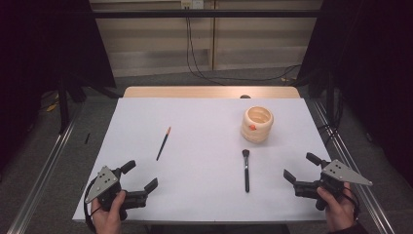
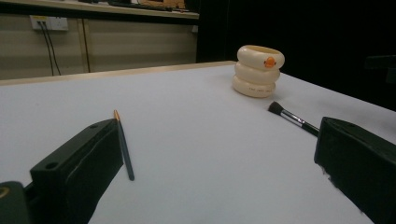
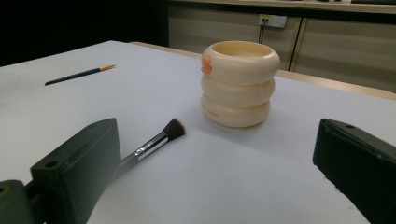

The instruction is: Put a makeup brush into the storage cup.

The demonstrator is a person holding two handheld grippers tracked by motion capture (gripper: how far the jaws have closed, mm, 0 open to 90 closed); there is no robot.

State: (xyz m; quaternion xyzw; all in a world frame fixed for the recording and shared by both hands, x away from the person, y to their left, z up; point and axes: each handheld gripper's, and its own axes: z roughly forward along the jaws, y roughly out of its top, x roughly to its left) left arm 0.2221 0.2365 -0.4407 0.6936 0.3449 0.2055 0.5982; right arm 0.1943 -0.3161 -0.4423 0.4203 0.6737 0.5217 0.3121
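**Two thin brushes, one cup, and lots of room**

From the high view we see our left gripper near the front left corner of the table, its jaws spread wide with nothing between them. Our right gripper sits near the front right corner, jaws spread wide too, holding nothing. The thin paintbrush lies on the left half, well apart from the cup on the right half toward the back edge. The makeup brush lies just in front of the cup. We think both brushes could roll or slip away if we pinch them off-middle, because they are thin and lie flat.

In the left gripper view, the paintbrush lies close to one jaw, and the table past it is bare. The makeup brush and cup sit far off.

In the right gripper view, the makeup brush lies near one jaw. The cup stands upright close behind, so a fast reach could bump and tip it.
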